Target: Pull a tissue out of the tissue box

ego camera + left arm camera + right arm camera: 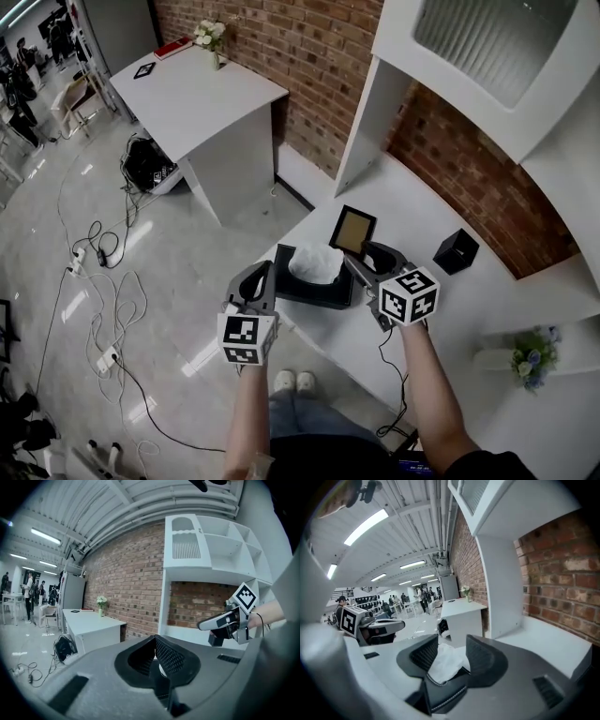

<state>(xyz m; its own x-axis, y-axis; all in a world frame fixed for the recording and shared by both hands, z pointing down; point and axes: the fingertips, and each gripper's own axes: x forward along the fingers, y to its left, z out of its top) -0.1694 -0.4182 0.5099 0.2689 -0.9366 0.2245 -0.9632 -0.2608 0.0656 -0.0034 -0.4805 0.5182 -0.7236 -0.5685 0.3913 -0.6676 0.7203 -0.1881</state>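
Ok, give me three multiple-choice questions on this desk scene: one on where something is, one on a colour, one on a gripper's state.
1. Where is the picture frame?
A. On the floor
B. On the white desk, just beyond the tissue box
C. On the far table

2. What colour is the tissue box?
A. Black
B. Red
C. White

3. How do the right gripper jaws stand?
A. Shut on the frame
B. Shut together, empty
C. Apart

Answers: 1 B, the head view shows the frame behind the box, toward the brick wall. 2 A, its walls are black under the white tissue. 3 C, the right gripper view shows a gap between the jaws, with tissue visible in it.
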